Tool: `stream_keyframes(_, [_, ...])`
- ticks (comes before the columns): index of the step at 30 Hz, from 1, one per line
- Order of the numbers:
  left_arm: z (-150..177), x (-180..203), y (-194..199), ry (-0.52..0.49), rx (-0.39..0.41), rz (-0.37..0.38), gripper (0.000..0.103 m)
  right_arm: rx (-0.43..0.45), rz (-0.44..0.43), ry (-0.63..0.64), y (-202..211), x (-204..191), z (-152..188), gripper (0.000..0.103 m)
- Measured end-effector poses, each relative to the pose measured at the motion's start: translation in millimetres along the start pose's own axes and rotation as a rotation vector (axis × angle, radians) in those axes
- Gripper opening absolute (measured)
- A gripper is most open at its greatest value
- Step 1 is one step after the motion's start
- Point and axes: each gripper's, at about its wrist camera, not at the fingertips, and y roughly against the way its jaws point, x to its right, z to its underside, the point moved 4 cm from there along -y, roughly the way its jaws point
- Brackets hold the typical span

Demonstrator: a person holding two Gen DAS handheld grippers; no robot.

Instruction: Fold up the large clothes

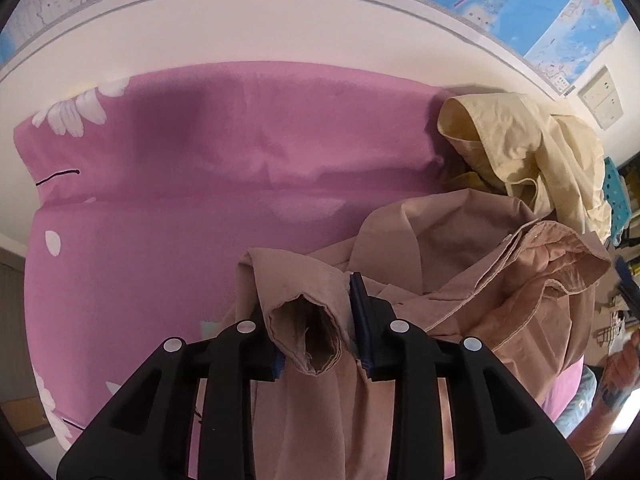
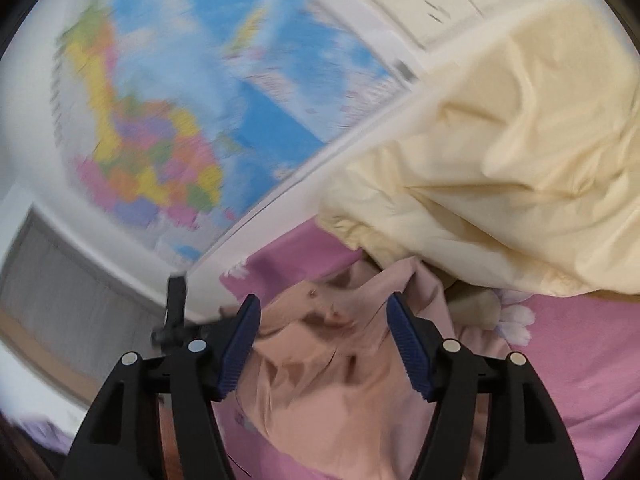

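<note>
The left gripper (image 1: 320,328) clenched a rolled cuff of the tan garment (image 1: 460,264), which lay crumpled on the pink bedsheet (image 1: 200,152). The right gripper (image 2: 322,344) stood released over it, a cream garment (image 2: 500,152) at two o'clock.

A pink floral bedsheet (image 1: 160,168) lies below wall maps (image 2: 160,128) and switches (image 1: 602,98).

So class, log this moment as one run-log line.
left gripper: shut on tan garment | right gripper: open over it | cream garment: untouched
</note>
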Motion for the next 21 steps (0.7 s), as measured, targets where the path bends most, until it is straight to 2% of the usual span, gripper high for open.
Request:
stream_keyframes(2, [0, 0, -1, -0.004, -0.001, -0.002, 0.03, -0.009, 0.062, 0.156, 3, -23, 16, 0.065])
stream_keyframes(5, [0, 2, -1, -0.019, 0.001, -0.016, 0.031, -0.027, 0.255, 0.42, -18, -51, 37, 0.065])
stream_keyframes(7, [0, 5, -1, -0.029, 0.007, -0.03, 0.031, -0.067, 0.349, 0.592, -46, -65, 51, 0.062])
stream_keyframes(11, [0, 8, 2, -0.042, 0.017, -0.046, 0.032, -0.158, 0.54, 0.83, -103, -63, 65, 0.052])
stream_keyframes(14, [0, 9, 1, -0.047, 0.015, -0.052, 0.033, -0.239, 0.617, 0.901, -135, -49, 65, 0.045])
stream_keyframes(15, [-1, 9, 1, -0.046, 0.013, -0.051, 0.033, -0.262, 0.635, 0.917, -142, -45, 65, 0.035])
stream_keyframes(16, [-1, 9, 1, -0.046, 0.012, -0.048, 0.034, -0.275, 0.656, 0.93, -146, -41, 63, 0.015])
stream_keyframes(18, [-1, 10, 2, -0.046, 0.013, -0.035, 0.037, -0.281, 0.649, 0.923, -149, -37, 54, 0.014])
stream_keyframes(19, [-1, 9, 4, -0.049, 0.018, -0.026, 0.041, -0.255, 0.638, 0.911, -146, -39, 47, 0.014])
stream_keyframes(21, [-2, 7, 14, -0.054, 0.042, 0.012, 0.056, -0.195, 0.624, 0.851, -134, -43, 25, 0.014])
